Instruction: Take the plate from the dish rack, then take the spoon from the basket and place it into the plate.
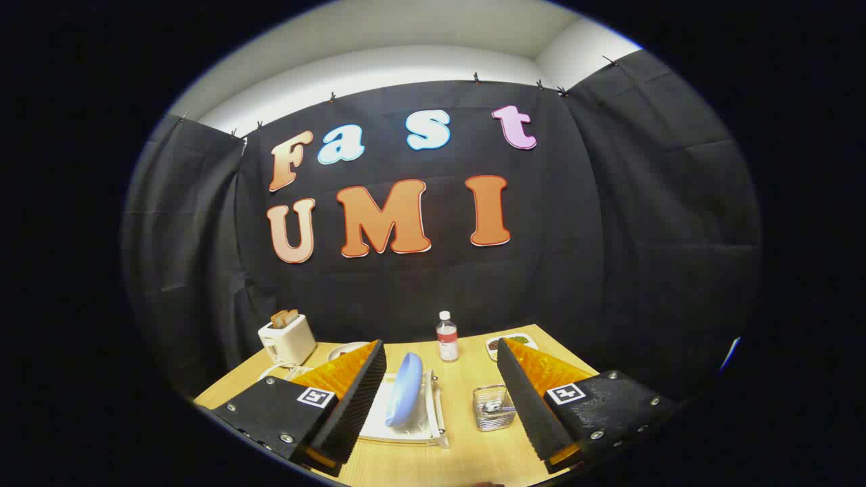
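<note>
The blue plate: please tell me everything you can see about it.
The blue plate is light blue, round and smooth, and looks like plastic or glazed ceramic. It stands on its edge in the white dish rack, leaning slightly. It sits between the wide-open fingers of the gripper, closer to the left finger, which does not touch it. A wire basket stands to its right.

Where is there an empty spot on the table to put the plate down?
Bare wood lies between the dish rack and the wire basket, reaching back to the bottle, and also just ahead of the open jaws of the gripper, which hold nothing. The far corner by the toaster is crowded; the blue plate stands in the rack.
</note>
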The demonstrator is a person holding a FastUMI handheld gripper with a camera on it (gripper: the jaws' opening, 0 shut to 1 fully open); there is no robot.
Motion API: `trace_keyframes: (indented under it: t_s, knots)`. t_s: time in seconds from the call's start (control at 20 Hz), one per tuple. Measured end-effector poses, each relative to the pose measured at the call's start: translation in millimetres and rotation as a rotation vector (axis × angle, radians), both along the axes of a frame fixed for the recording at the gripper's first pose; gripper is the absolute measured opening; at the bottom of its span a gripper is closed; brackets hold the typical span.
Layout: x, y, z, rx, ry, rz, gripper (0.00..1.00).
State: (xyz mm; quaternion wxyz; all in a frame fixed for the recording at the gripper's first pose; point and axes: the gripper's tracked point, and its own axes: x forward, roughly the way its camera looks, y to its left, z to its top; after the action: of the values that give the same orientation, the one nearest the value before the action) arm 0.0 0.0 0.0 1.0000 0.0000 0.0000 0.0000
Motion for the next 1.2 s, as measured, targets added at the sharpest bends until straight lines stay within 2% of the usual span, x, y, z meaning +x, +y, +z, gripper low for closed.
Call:
trace_keyframes:
  t_s: [0.15,0.4,0.65,0.8,1.2]
  knots:
    - [0.4,8.0,2.8,-0.045,-0.008,-0.008,0.98]
    - [-6.6,17.2,2.4,-0.049,-0.002,-0.004,0.98]
    - [-9.3,0.3,5.2,-0.076,-0.010,-0.037,0.98]
    - [-13.2,-9.0,1.8,-0.047,0.010,-0.041,0.98]
    - [5.9,-7.4,-44.4,-0.068,0.110,-0.028,0.98]
